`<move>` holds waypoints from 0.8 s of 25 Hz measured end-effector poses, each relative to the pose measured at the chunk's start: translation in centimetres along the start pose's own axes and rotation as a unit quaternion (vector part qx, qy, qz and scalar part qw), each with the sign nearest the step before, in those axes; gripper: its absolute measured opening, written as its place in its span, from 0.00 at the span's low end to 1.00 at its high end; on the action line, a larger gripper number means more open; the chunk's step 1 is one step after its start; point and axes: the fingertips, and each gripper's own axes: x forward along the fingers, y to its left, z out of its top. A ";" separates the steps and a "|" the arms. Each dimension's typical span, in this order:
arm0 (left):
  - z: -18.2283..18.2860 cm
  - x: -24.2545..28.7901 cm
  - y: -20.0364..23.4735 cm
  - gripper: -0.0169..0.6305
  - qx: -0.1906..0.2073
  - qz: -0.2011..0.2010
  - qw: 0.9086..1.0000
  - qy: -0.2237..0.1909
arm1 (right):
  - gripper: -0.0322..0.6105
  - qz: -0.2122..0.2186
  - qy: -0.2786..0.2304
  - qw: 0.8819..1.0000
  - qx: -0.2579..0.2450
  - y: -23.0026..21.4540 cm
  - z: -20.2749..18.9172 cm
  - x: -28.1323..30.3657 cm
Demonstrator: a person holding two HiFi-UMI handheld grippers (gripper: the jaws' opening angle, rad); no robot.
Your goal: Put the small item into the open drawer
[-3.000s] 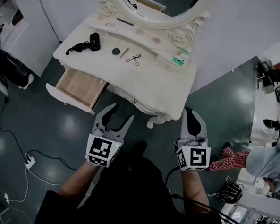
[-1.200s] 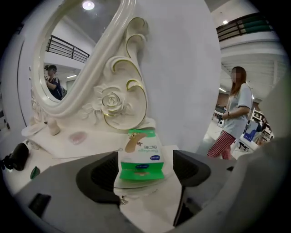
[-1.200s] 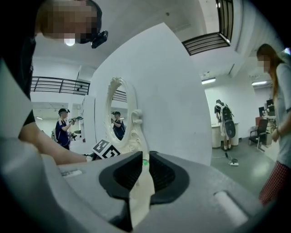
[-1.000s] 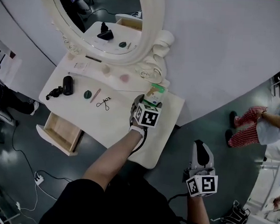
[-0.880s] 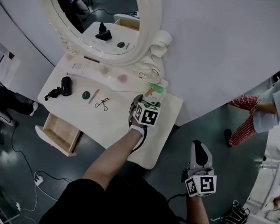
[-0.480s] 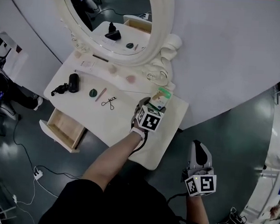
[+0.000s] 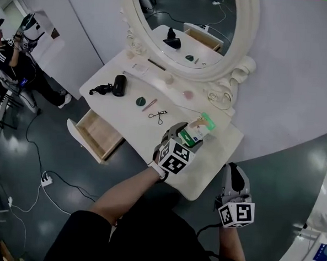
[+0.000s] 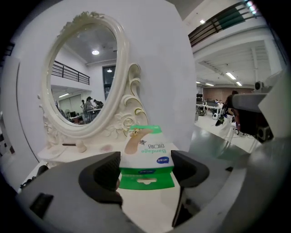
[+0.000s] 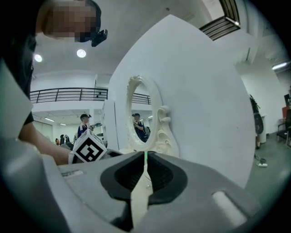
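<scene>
A small green-and-white bandage box hangs a little above the right end of the white dressing table. My left gripper is shut on it; the jaws have just been closing with the box between them. In the left gripper view the box fills the gap between the two pads. The open wooden drawer sticks out at the table's left front. My right gripper hovers off the table's right front corner, shut and empty; its jaws meet in the right gripper view.
On the tabletop lie a black device with a cord, a green round lid, a pink stick and an eyelash curler. An oval mirror rises at the back. A person stands far left; a power strip lies on the floor.
My left gripper has closed on the bandage box and lifted it from beside the mirror's base toward the table's front. The right gripper has shifted a little beside the table.
</scene>
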 end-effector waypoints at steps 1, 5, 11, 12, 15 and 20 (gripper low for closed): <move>-0.4 -1.3 0.8 0.55 0.003 0.007 1.000 -0.003 | 0.08 0.011 0.001 1.000 -0.001 1.0 -0.1 0.6; -2.8 -6.0 3.5 0.55 0.005 0.018 1.000 -0.006 | 0.08 0.040 0.005 0.999 -0.003 5.3 -0.7 2.5; -7.5 -12.8 8.1 0.55 -0.020 0.044 0.999 -0.006 | 0.08 0.089 0.020 0.996 -0.013 12.2 -1.5 5.6; -8.5 -13.8 8.8 0.55 -0.024 0.045 0.999 -0.005 | 0.08 0.095 0.023 0.995 -0.016 13.3 -1.6 6.0; -11.6 -16.7 11.1 0.55 -0.031 0.047 0.998 0.002 | 0.08 0.103 0.028 0.994 -0.025 16.5 -1.5 7.4; -18.2 -21.2 16.5 0.55 -0.046 0.052 0.997 0.036 | 0.08 0.098 0.026 0.994 -0.032 21.2 -1.0 9.9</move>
